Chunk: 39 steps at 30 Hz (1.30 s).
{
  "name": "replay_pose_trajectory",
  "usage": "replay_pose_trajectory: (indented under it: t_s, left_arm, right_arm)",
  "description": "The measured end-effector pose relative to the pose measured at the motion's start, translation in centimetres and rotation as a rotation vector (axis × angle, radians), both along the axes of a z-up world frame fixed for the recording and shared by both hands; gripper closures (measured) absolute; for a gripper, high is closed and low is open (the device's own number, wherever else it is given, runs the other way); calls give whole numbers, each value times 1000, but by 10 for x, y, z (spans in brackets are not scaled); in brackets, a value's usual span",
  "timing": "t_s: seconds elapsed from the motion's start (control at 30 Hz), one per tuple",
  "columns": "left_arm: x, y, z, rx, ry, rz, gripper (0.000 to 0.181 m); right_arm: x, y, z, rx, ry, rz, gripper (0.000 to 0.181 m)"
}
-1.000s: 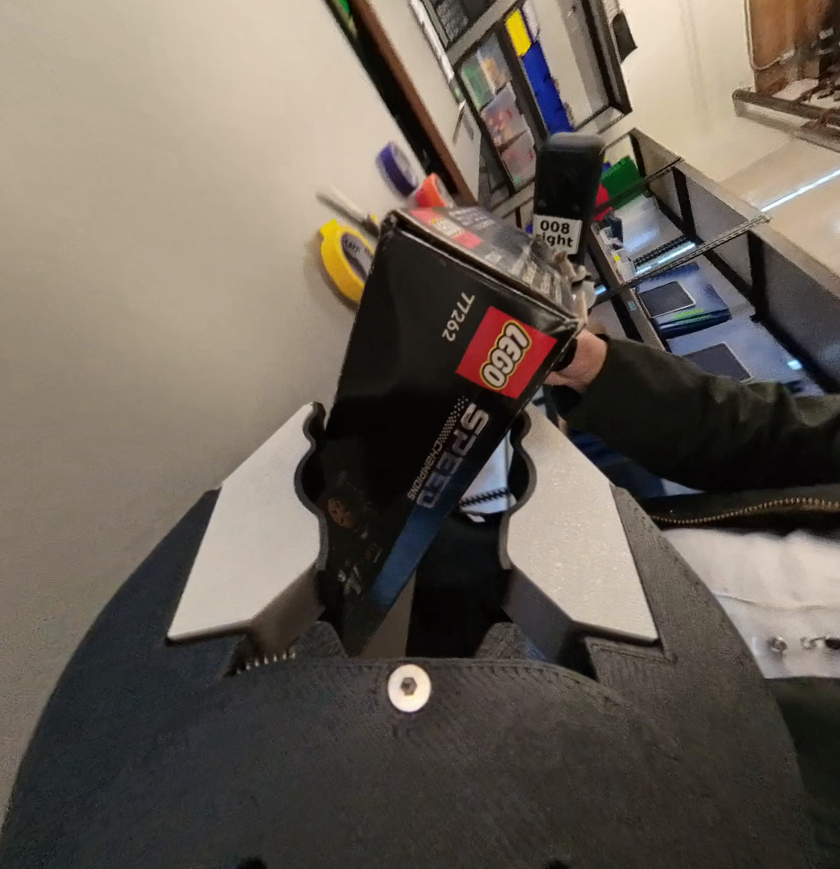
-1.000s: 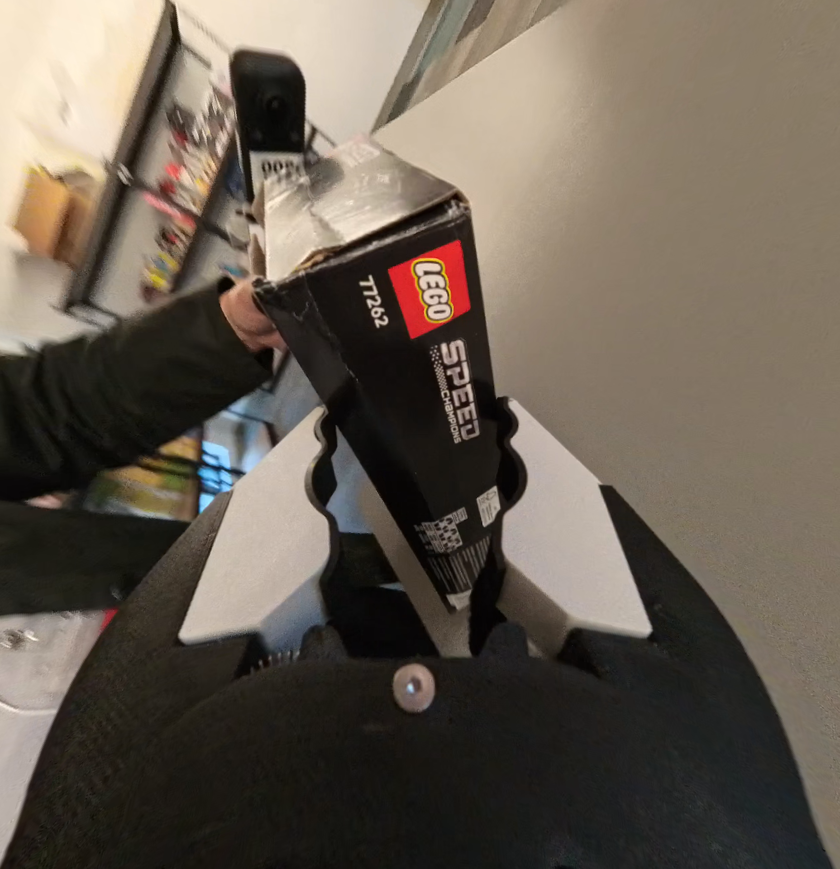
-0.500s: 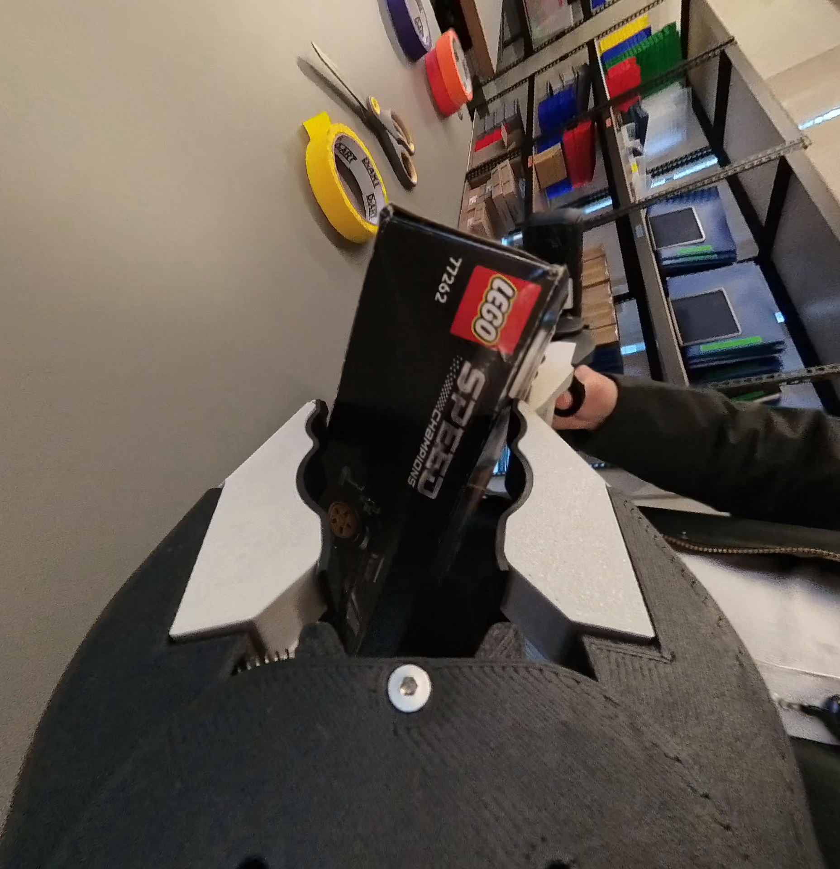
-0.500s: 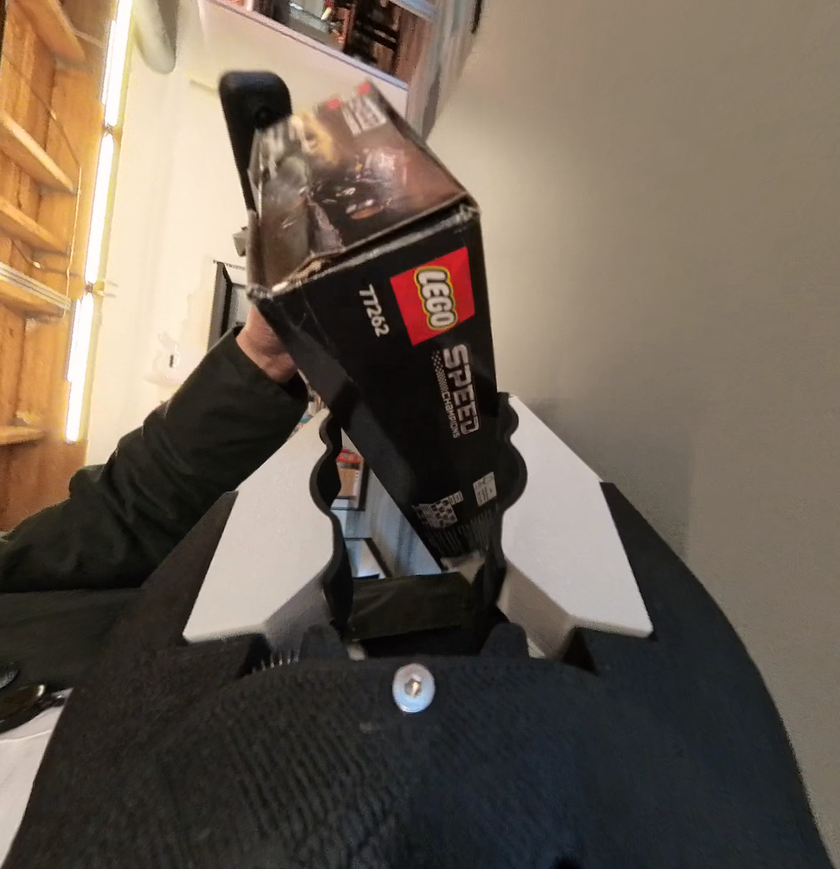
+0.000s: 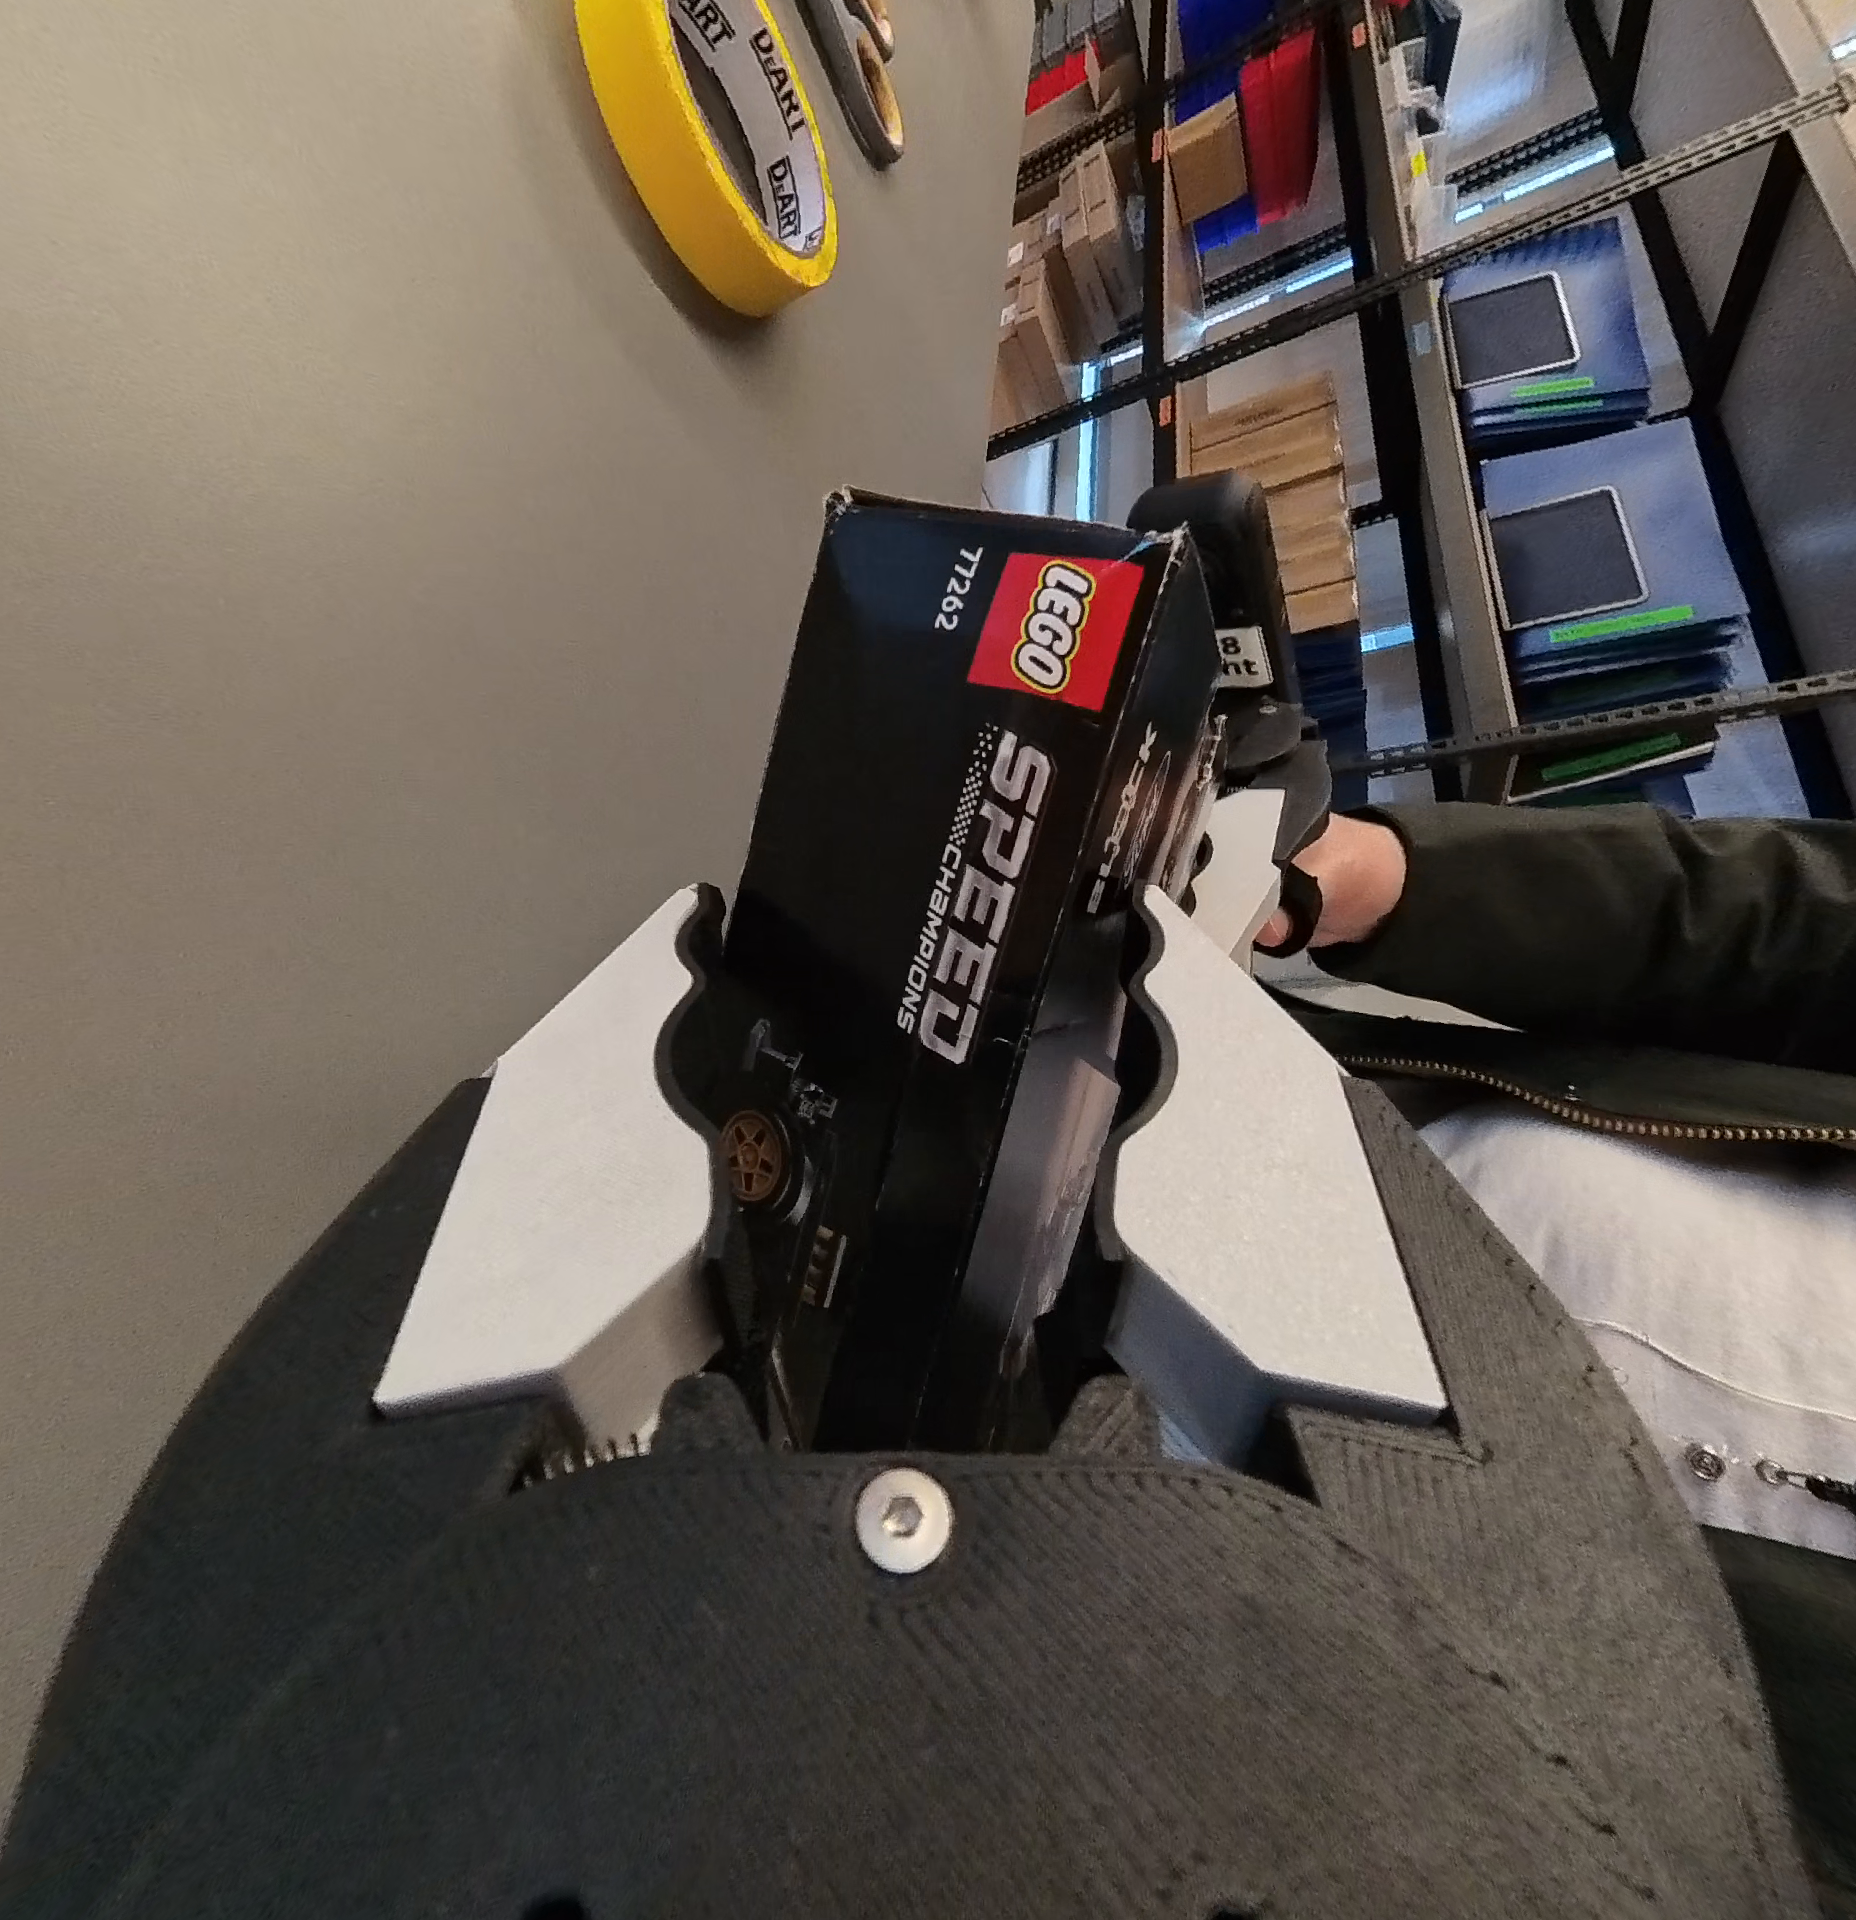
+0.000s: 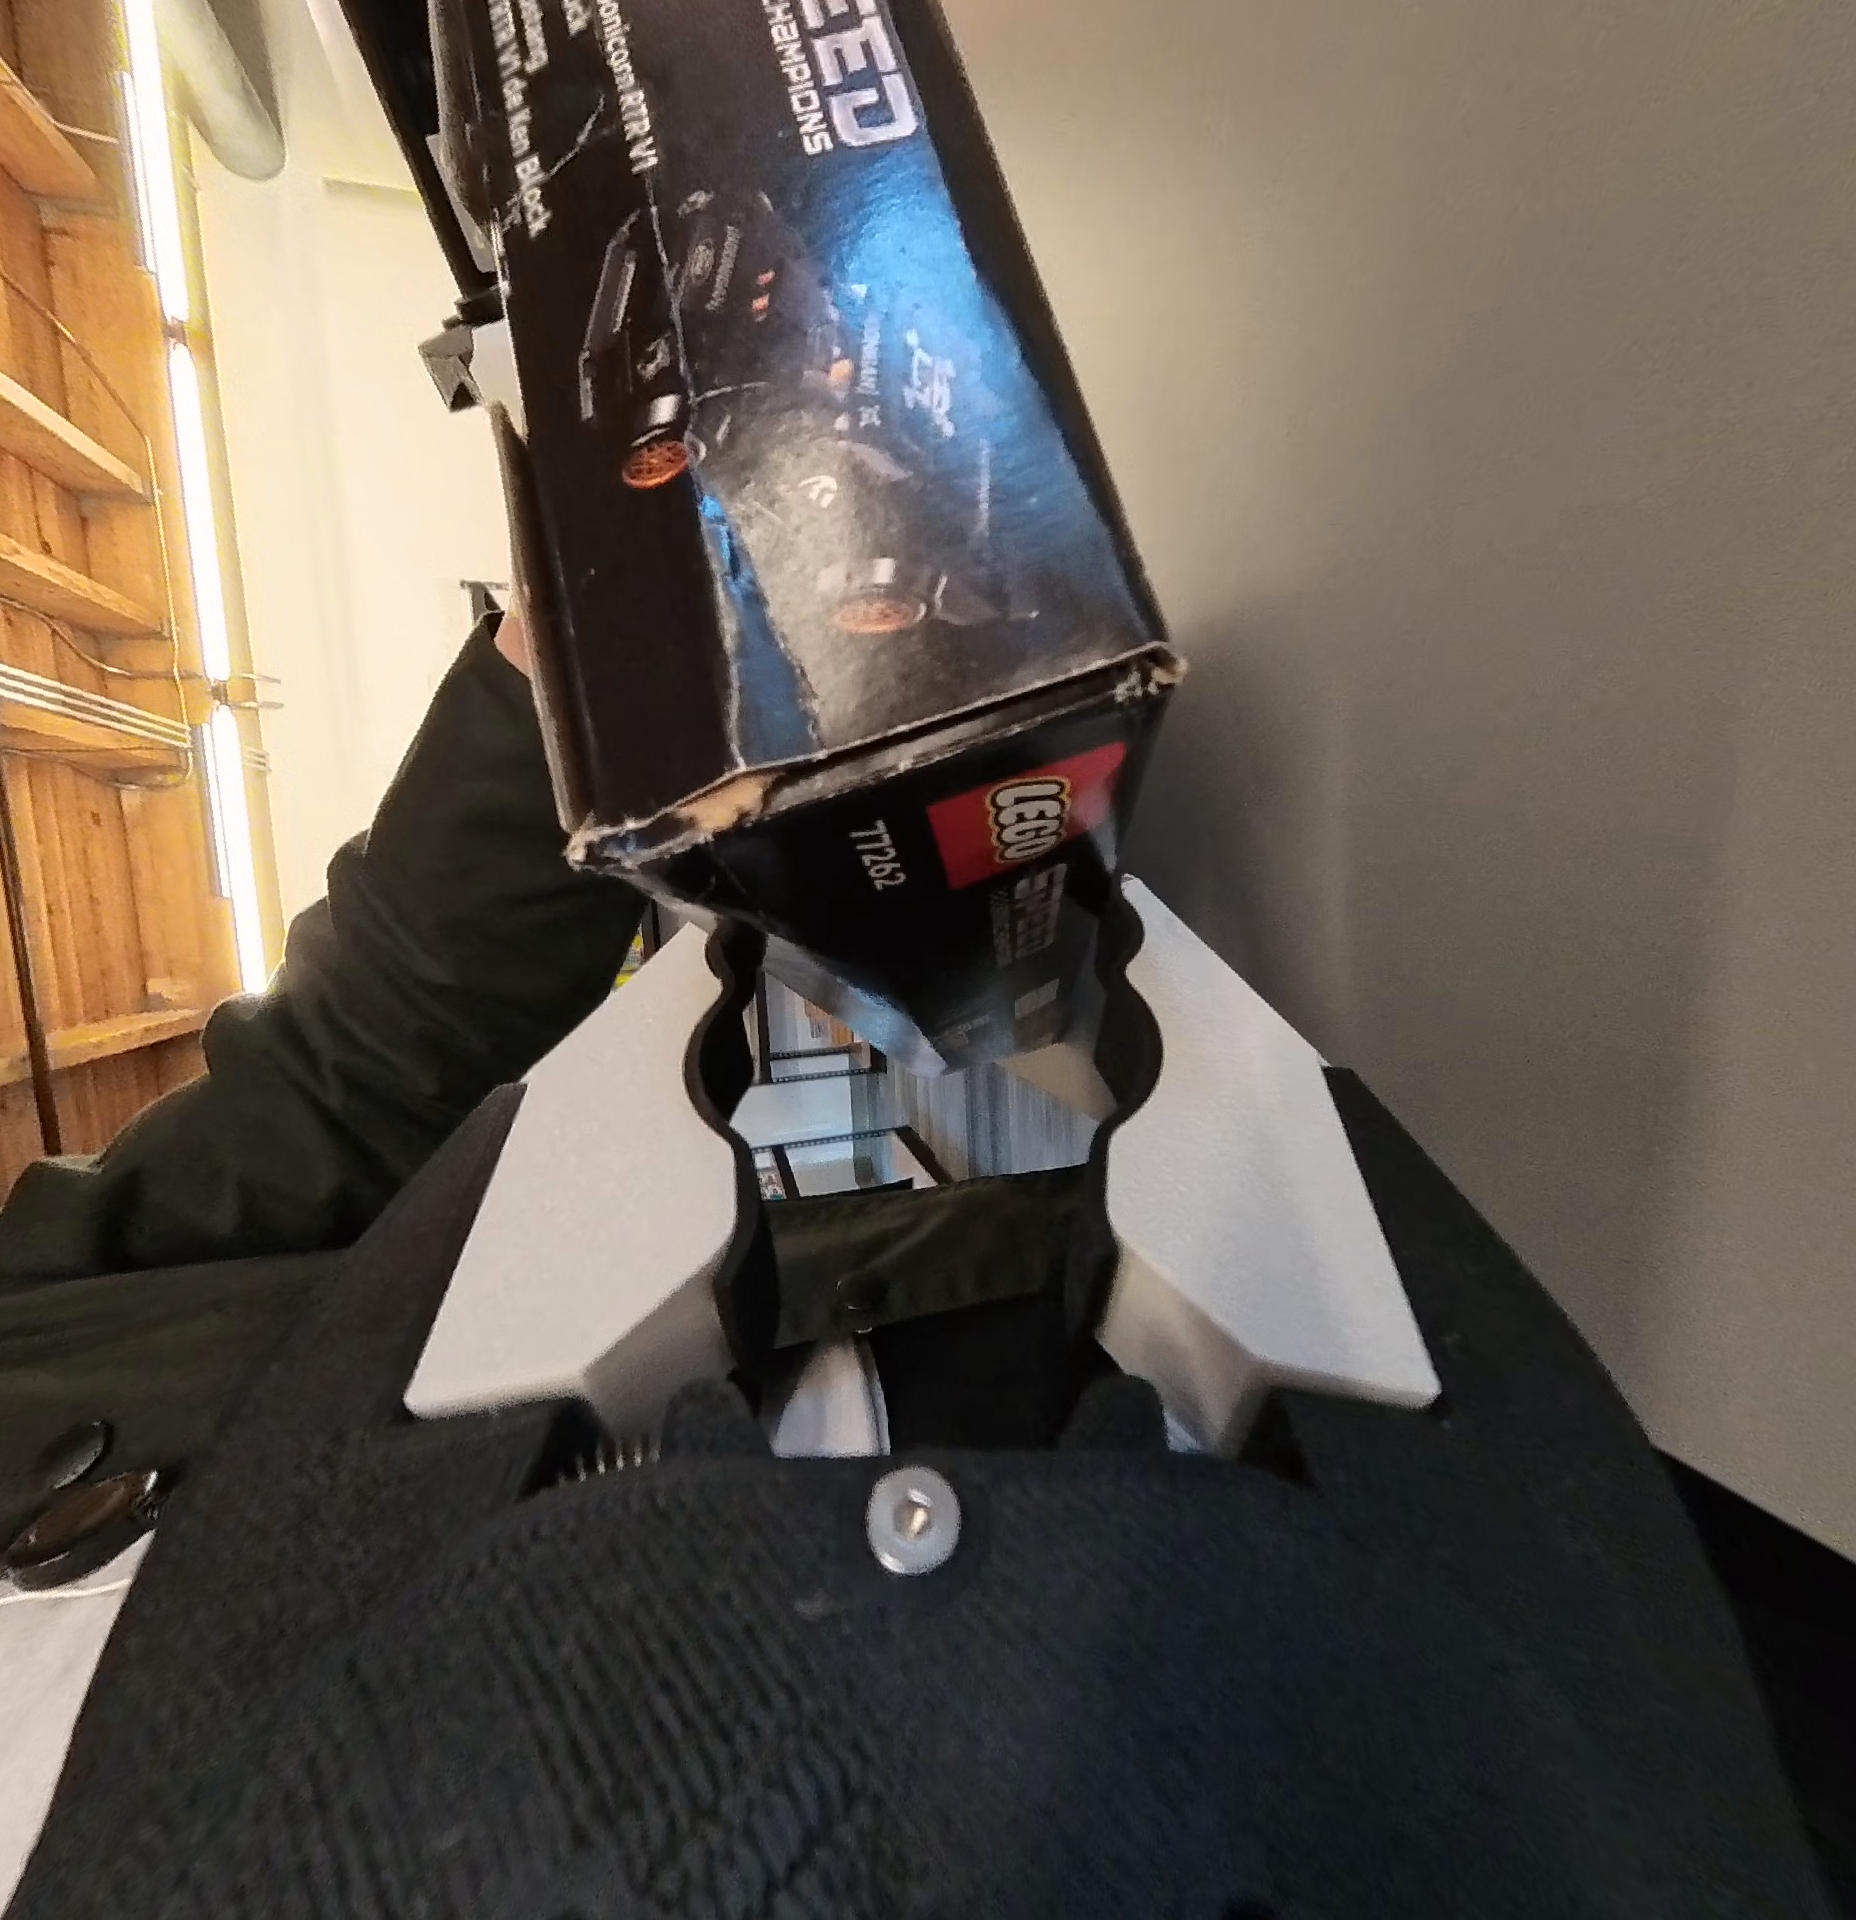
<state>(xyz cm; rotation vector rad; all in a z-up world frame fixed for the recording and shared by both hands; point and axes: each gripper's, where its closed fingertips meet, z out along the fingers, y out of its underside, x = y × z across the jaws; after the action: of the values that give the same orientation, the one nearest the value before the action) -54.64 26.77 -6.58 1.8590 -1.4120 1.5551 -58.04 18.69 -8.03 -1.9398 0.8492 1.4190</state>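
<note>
A black cardboard toy box (image 5: pixel 934 831) with a red logo stands between the grey fingers of my left gripper (image 5: pixel 924 914). The left gripper is shut on the box's near end, with the box seated deep in the jaws. In the right wrist view the same box (image 6: pixel 830 468) reaches away up and to the left, its broad printed face showing. My right gripper (image 6: pixel 919 925) pinches only the box's near end between its fingertips. The right gripper also shows behind the box in the left wrist view (image 5: pixel 1246 831), held by a hand.
A grey table (image 5: pixel 332 623) lies to one side, with a yellow tape roll (image 5: pixel 706 135) and scissors (image 5: pixel 862 83) on it. Metal shelving (image 5: pixel 1423 312) with cartons and blue items stands beyond. A dark sleeve (image 5: pixel 1630 914) crosses at the right. A wooden wall (image 6: pixel 62 623) shows. Left tips to right tips: about 10 centimeters.
The box has slid from deep in the right jaws out to their tips and tilted, so its broad face now shows. The left gripper has turned with the box; the tape roll looks nearer.
</note>
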Motion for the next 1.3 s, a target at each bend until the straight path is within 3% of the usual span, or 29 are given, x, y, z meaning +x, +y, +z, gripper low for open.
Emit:
replay_pose_trajectory:
  t_s: [1.3]
  left_arm:
    - [-1, 25, 13, 44, 29, 59, 106]
  right_arm:
    - [14, 23, 7, 33, -44, 141, 115]
